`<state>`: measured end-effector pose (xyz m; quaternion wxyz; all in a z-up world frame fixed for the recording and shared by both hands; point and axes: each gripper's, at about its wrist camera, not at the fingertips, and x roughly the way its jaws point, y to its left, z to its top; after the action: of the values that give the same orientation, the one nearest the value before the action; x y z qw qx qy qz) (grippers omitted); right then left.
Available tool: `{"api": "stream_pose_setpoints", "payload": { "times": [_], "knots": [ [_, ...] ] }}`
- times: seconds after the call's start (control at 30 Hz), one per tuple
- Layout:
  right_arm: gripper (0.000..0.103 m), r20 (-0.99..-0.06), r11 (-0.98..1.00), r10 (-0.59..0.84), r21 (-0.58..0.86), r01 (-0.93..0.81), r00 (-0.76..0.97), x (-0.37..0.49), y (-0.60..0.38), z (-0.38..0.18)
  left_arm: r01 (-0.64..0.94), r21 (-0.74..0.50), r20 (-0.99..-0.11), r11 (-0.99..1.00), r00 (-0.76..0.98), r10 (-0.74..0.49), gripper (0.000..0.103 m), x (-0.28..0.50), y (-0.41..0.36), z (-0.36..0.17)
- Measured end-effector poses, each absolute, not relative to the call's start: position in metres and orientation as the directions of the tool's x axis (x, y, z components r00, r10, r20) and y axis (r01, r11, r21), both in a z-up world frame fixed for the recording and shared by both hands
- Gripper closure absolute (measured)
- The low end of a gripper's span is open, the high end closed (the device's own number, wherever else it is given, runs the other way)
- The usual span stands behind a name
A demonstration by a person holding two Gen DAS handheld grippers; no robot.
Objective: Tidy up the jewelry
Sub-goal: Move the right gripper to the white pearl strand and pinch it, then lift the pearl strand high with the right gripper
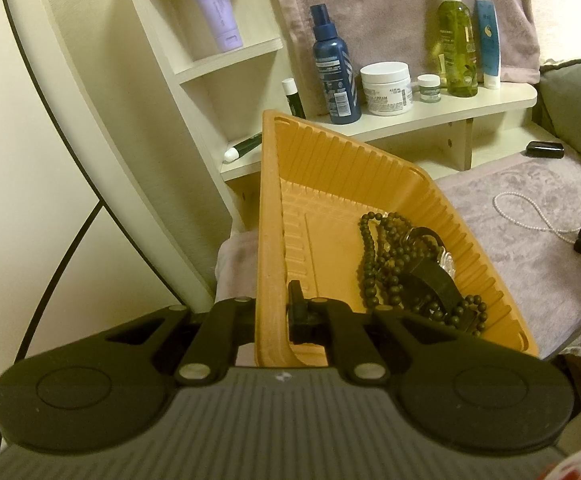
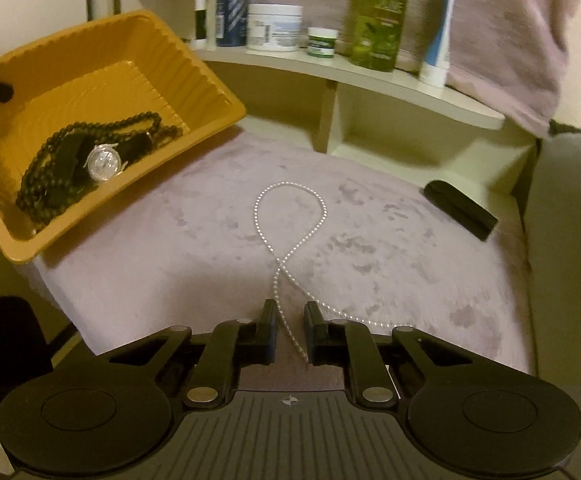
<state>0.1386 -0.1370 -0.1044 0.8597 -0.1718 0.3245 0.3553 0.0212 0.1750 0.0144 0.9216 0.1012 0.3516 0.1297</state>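
The left gripper (image 1: 274, 312) clamped the tilted orange tray's (image 1: 268, 216) near wall, presenting it; the right gripper (image 2: 290, 322), jaws narrowly parted, straddled the pearl necklace (image 2: 290, 216).

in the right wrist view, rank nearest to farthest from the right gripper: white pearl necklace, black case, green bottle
1. White pearl bead necklace: on the mauve cloth, its tail running between the fingers of the right gripper.
2. Flat black case: farther back, right side of the cloth.
3. Tall green bottle: on the cream shelf, at the back.
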Motion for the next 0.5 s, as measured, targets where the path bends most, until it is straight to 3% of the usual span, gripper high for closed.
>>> {"api": "stream_pose_setpoints", "payload": {
  "times": [0.17,0.5],
  "knots": [
    [0.101,-0.695,0.684,0.492,-0.066,-0.727,0.525,0.137,-0.132,-0.102,-0.167,0.278,-0.622,0.946,0.719,0.31,0.097,0.022,0.175,0.014],
    [0.101,-0.624,0.729,0.557,0.05,-0.683,0.548,0.13,-0.142,-0.068,-0.165,0.279,-0.624,0.946,0.718,0.309,0.097,0.022,0.175,0.015]
  ]
}}
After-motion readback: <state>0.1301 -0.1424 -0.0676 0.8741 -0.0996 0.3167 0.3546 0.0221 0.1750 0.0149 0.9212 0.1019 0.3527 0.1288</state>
